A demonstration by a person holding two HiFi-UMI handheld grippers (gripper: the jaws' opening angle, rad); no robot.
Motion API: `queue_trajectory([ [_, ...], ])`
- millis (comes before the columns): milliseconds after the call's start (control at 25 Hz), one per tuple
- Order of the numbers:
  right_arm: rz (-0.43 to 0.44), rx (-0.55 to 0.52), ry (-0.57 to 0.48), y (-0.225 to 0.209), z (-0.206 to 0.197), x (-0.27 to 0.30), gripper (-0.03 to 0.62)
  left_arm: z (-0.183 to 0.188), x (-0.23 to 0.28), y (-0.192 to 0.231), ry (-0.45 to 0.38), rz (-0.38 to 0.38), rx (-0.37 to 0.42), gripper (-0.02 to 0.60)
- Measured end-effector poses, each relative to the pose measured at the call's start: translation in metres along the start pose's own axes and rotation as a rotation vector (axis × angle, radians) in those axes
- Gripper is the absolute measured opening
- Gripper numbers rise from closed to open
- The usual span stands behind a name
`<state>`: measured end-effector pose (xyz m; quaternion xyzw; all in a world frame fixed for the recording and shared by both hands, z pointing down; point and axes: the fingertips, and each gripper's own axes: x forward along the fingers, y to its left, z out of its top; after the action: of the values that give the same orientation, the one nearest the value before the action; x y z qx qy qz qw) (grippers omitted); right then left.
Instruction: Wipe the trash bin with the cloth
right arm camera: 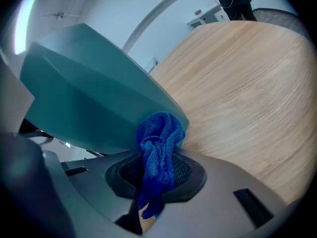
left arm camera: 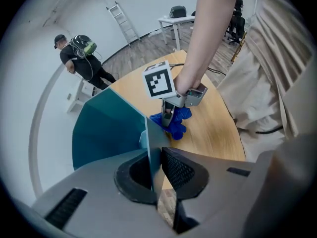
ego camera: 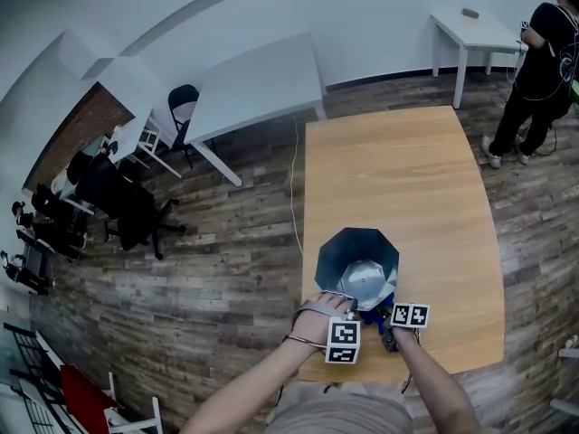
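A teal trash bin (ego camera: 355,259) with angled sides stands near the front edge of the wooden table (ego camera: 407,170), its silvery inside (ego camera: 365,278) showing. My left gripper (left arm camera: 154,171) is shut on the thin edge of the bin's wall (left arm camera: 147,143), on the near left side of the bin (left arm camera: 106,128). My right gripper (right arm camera: 157,175) is shut on a bunched blue cloth (right arm camera: 159,145), which touches the lower outside of the bin (right arm camera: 94,103) close to the tabletop. In the left gripper view the right gripper (left arm camera: 168,118) holds the cloth (left arm camera: 177,124) low by the bin's near side.
The wooden tabletop (right arm camera: 247,83) stretches away beyond the bin. A person (ego camera: 543,70) stands at the far right beside a small white table (ego camera: 475,34). A larger white table (ego camera: 258,84) and dark chairs (ego camera: 118,202) stand to the left. A cable (ego camera: 294,197) hangs along the table's left edge.
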<state>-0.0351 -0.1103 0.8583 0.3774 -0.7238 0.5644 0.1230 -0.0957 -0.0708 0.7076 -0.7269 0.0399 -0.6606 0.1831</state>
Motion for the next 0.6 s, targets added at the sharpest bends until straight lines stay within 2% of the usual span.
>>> queue_trajectory([
  [280,-0.092,0.058,0.088,-0.033,-0.022,0.042,0.078,0.002,0.001,0.003,-0.005,0.002,0.002,0.043],
  [480,-0.133,-0.007,0.116,-0.03,-0.025,0.048,0.078,-0.003,0.002,0.004,0.004,0.011,-0.018,0.043],
  [600,-0.118,-0.03,0.105,-0.026,-0.021,0.027,0.078,0.0,0.001,0.002,0.007,0.012,-0.027,0.043],
])
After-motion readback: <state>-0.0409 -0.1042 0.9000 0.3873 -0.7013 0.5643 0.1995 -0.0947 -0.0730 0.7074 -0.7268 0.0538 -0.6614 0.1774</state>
